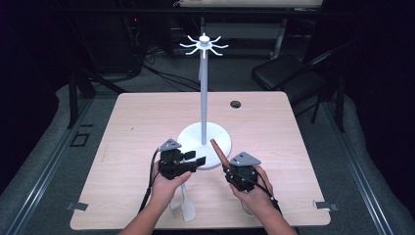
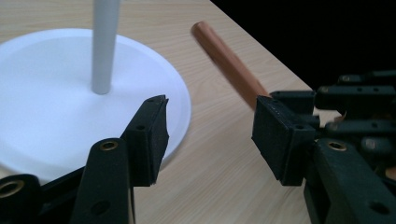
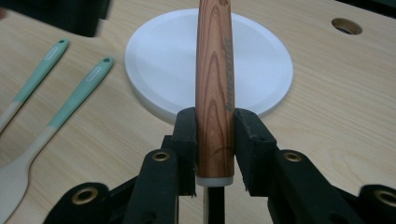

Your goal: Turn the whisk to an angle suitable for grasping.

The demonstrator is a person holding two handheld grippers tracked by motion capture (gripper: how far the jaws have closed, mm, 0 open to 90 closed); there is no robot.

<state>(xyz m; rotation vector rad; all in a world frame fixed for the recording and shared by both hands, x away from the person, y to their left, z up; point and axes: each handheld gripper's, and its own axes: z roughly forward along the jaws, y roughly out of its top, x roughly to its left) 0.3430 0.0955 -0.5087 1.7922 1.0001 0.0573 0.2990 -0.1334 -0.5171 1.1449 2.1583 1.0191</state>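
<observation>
Now | left gripper [image 1: 195, 161] jaws spread, bare; right gripper [image 3: 215, 140] clenches wooden handle [image 3: 215, 84] | white base [image 2: 56, 93] rim seemingly just beside

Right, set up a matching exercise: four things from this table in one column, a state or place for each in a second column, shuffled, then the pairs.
Things
1. left tool
2. right tool
3. white round stand base with its pole
4. two mint-handled spatulas

States
A. lying flat on the wooden table
B. jaws apart, nothing between them
C. upright in mid-table
D. clamped on the brown wooden handle

Pairs: 1-B, 2-D, 3-C, 4-A
</observation>
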